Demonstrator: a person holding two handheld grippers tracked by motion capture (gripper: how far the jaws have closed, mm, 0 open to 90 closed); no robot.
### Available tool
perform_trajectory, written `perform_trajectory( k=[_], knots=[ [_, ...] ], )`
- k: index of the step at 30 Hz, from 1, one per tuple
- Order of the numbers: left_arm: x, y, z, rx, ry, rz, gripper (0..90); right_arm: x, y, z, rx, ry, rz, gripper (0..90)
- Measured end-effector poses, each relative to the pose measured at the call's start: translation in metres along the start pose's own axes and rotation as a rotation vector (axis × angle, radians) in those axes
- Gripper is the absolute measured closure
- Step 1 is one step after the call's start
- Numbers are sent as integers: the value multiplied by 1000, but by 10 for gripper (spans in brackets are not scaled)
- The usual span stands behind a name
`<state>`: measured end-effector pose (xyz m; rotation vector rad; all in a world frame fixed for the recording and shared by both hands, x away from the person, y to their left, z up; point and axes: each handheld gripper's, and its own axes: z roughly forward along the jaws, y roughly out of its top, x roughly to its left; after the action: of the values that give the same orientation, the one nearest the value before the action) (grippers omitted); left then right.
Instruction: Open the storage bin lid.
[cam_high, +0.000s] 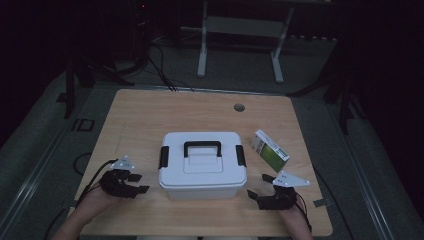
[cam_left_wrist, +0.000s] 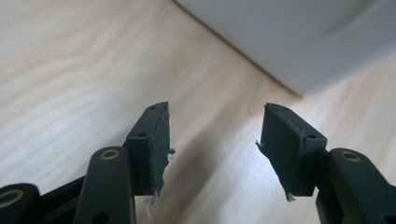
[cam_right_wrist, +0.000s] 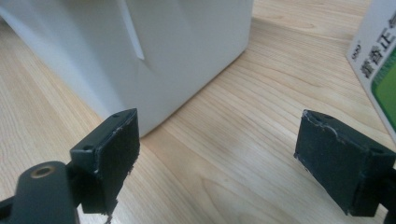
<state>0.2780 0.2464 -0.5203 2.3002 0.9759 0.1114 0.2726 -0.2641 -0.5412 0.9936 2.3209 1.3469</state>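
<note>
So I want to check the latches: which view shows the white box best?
The high view: the whole white box with black handle and both side latches. The left gripper view catches a blurred corner; the right gripper view shows a plain side wall.

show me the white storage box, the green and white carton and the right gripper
white storage box (cam_high: 202, 172): high view, on its lid.
green and white carton (cam_high: 270, 150): high view, on its top face.
right gripper (cam_high: 259, 187): high view, midway between its open fingertips.

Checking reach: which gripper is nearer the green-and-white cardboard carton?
Right. The right gripper sits just in front of the green-and-white cardboard carton, jaws open and empty. The left gripper is across the white lidded plastic box.
</note>
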Motion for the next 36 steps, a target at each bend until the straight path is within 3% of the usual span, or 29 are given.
perform_trajectory(
  k=[10,17,36],
  knots=[
    [3,1,-4,123,-6,-4,424,-5,-7,-14,-13,-13,-3,136],
    [4,1,-8,233,-9,25,424,-7,-9,-18,-19,-19,-18,136],
    [13,13,-24,532,-19,81,369,-12,-13,-21,-36,-17,15,134]
  ],
)
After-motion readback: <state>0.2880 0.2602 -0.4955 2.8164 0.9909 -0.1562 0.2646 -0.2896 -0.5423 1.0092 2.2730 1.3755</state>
